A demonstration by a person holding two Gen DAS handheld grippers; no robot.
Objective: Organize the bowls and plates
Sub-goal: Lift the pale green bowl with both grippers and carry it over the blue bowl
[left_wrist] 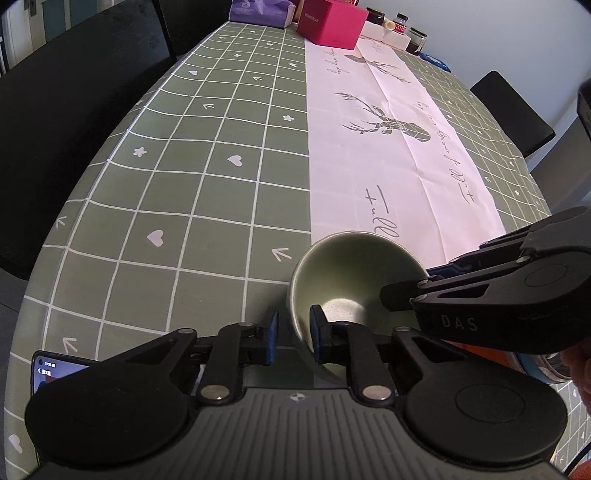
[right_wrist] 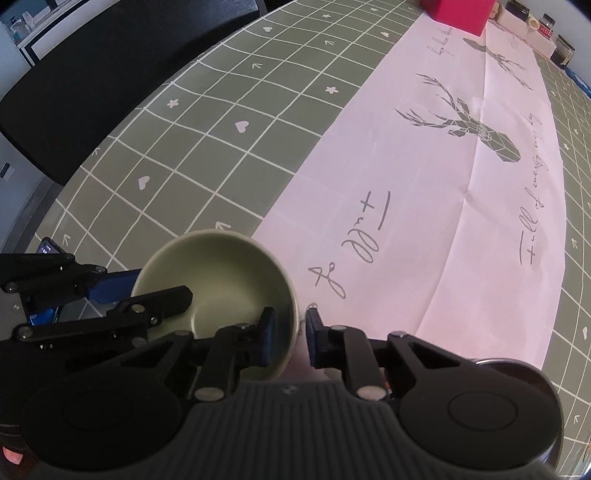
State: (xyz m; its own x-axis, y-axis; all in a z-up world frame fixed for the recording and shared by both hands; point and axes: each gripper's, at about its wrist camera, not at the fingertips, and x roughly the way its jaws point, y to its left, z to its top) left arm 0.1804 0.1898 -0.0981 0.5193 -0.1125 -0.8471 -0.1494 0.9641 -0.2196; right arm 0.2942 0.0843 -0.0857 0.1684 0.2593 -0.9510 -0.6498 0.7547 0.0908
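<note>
Looking through the left wrist view, I see my left gripper [left_wrist: 294, 334] straddling the near-left rim of the green bowl [left_wrist: 354, 273], one blue pad outside the wall and one inside. A narrow gap shows between the pads and the wall, so I cannot tell whether the rim is clamped. The bowl sits at the near end of the table, on the edge where the green checked tablecloth [left_wrist: 207, 192] meets the white runner [left_wrist: 384, 162]. The right gripper [left_wrist: 436, 278] enters from the right, one finger reaching over the bowl's right rim. A phone [left_wrist: 51, 371] lies at the near left. A pink box [left_wrist: 332, 22] stands at the far end.

In the right wrist view, my right gripper [right_wrist: 290, 332] straddles the bowl's [right_wrist: 221, 269] right rim, one pad inside, one outside, partly open with clearance visible. The left gripper [right_wrist: 147, 288] reaches across the bowl's left rim.
</note>
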